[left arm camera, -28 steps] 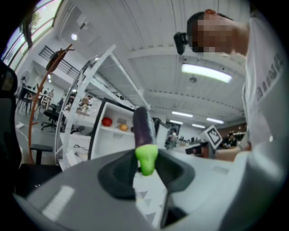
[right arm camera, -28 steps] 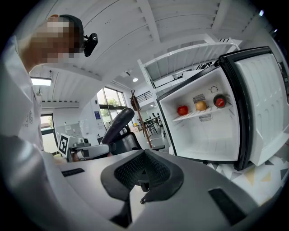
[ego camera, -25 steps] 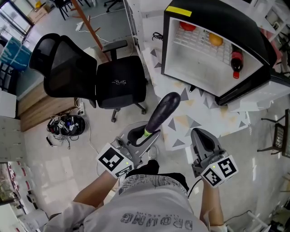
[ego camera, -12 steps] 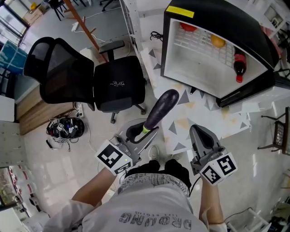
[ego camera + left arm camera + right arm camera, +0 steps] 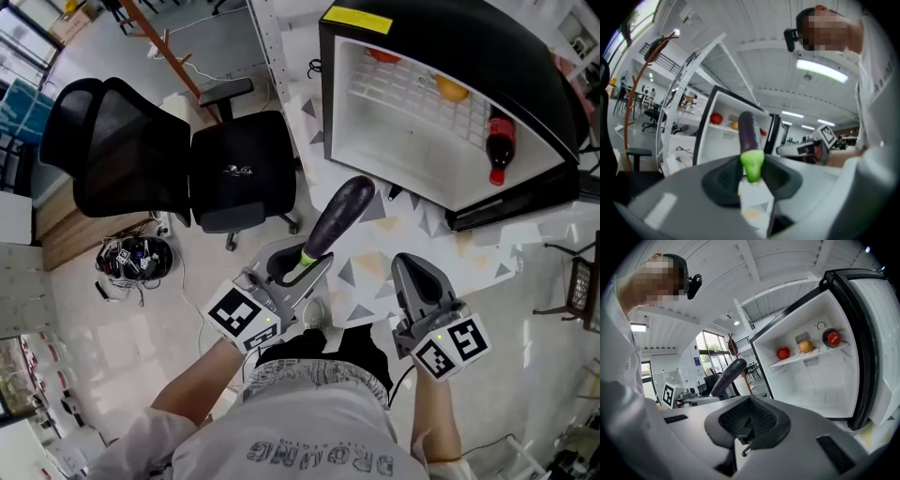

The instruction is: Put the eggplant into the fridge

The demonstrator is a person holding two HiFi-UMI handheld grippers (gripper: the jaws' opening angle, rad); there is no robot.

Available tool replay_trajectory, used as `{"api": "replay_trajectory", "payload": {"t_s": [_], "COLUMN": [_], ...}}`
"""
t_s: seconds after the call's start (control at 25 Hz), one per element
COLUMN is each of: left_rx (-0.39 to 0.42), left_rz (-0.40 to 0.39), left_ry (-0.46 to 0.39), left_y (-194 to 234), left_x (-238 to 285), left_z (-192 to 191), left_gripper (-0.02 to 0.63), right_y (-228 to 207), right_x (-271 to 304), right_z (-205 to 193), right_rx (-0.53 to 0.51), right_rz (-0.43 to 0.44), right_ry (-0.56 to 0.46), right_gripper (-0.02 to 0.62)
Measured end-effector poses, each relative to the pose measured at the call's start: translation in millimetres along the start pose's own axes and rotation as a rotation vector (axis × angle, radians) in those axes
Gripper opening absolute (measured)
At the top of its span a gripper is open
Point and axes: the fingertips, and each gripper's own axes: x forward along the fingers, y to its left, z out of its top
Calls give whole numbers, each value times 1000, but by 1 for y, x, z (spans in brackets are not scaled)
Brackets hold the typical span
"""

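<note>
Left gripper [image 5: 302, 270], jaws clamped on the green stem end of the eggplant [image 5: 339, 214]. The purple body projects forward in the air, just short of the open fridge [image 5: 403, 141]. Right gripper [image 5: 409, 267] alongside, jaws closed together on nothing. Red fruit [image 5: 783, 353] and orange fruit [image 5: 805, 346] sit on the fridge shelf.

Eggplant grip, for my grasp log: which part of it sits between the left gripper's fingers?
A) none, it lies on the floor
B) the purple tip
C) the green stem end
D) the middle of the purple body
C: the left gripper view shows the left gripper shut on the green stem end of the eggplant, purple body pointing away.
</note>
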Motion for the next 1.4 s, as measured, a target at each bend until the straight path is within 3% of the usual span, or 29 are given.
{"api": "replay_trajectory", "payload": {"t_s": [0.56, 1.4], "left_rx": [-4, 17], "left_rz": [101, 172], "left_ry": [64, 201], "left_y": [35, 98], "left_x": [96, 229], "left_z": [-23, -78], "left_gripper": [115, 115], "right_y": [-72, -146], "right_x": [21, 30], "right_z": [10, -14], "right_rx": [17, 72], "right_rz": [74, 71], "right_ry": [55, 125], "right_gripper": [3, 3]}}
